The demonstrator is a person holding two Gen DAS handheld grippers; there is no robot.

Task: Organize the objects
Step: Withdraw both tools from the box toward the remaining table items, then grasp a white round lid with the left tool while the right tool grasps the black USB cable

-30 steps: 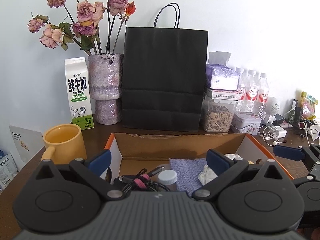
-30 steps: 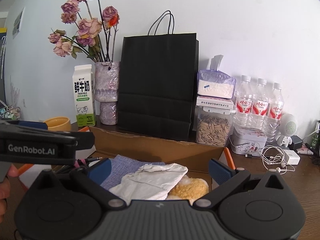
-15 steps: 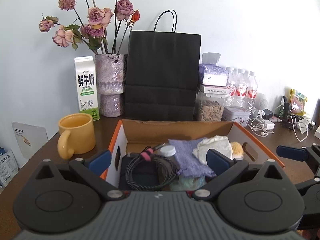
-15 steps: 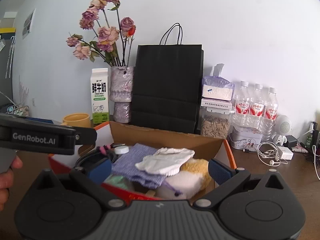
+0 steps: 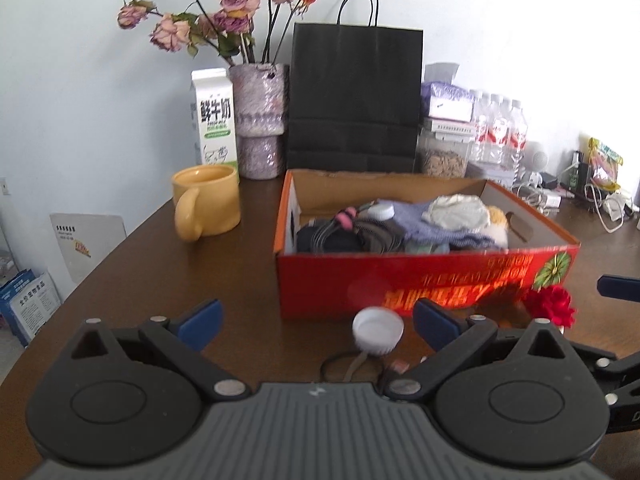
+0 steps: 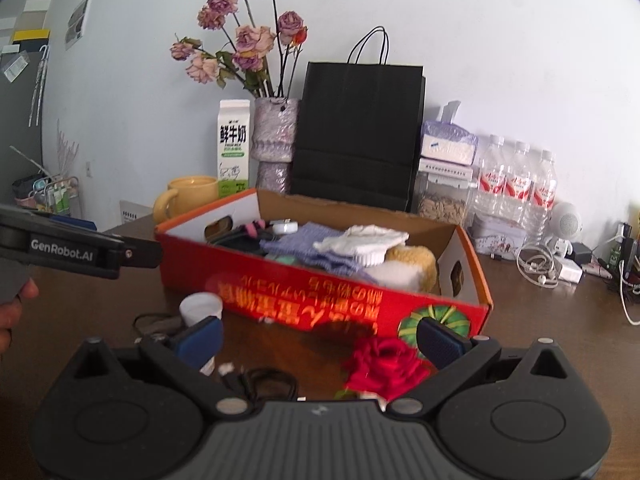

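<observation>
Both grippers' fingers apart, empty. Left gripper (image 5: pixel 316 322) frames white plastic cap (image 5: pixel 377 331), right gripper (image 6: pixel 320 338) red fabric rose (image 6: pixel 384 368); likely next into red cardboard box (image 6: pixel 320 300).

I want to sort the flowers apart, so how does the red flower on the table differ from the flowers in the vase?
The red flower is bright red and looks full; the vase flowers are faded pink-purple and look dried. The red flower lies low on the table, in front of the red box, with no stem showing; the vase flowers stand upright on long stems in the vase behind the box. Both look like roses.
</observation>
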